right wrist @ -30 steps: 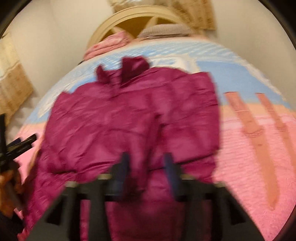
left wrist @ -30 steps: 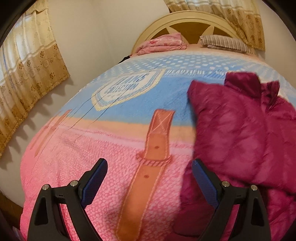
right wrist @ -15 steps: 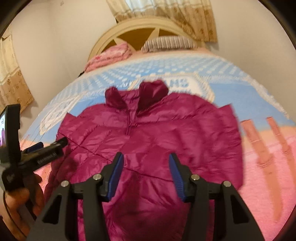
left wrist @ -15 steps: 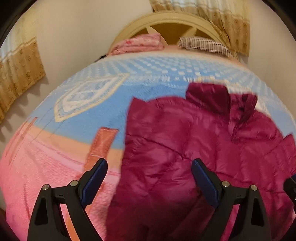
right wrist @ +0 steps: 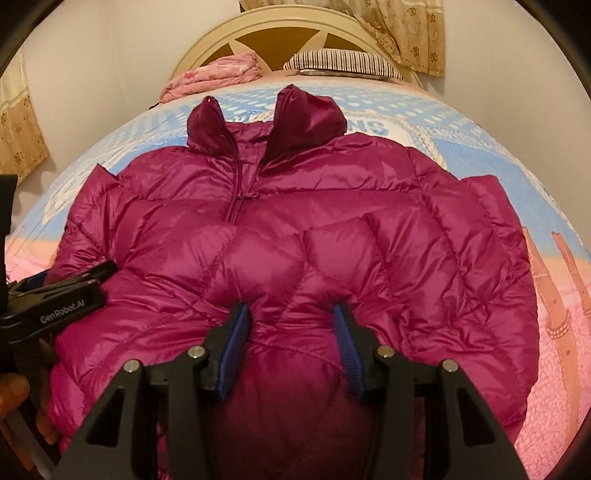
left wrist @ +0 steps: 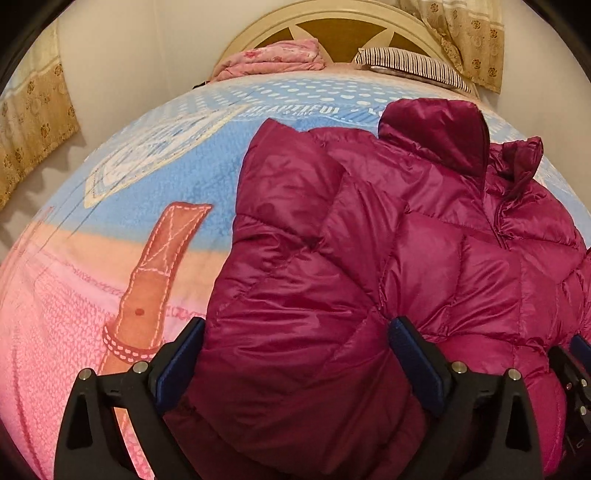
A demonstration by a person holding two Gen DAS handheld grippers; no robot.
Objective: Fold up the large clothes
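Note:
A magenta quilted puffer jacket (right wrist: 295,229) lies front up on the bed, collar toward the headboard, zipper partly open. In the left wrist view the jacket (left wrist: 369,258) fills the right half, its left sleeve folded in along the side. My left gripper (left wrist: 295,354) is open, its jaws wide over the jacket's lower left part. My right gripper (right wrist: 293,339) is open over the jacket's lower middle, the padded fabric bulging between its jaws. The left gripper also shows in the right wrist view (right wrist: 74,284) at the jacket's left edge.
The bed carries a pink and blue blanket (left wrist: 110,258) with a brown belt print. A folded pink quilt (left wrist: 269,59) and a striped pillow (left wrist: 410,66) lie by the cream headboard (right wrist: 295,33). Curtains (left wrist: 33,122) hang on the left wall.
My left gripper has swung right, from bare blanket to over the jacket's left side. My right gripper has come closer and lower over the jacket's lower middle. Both stay open.

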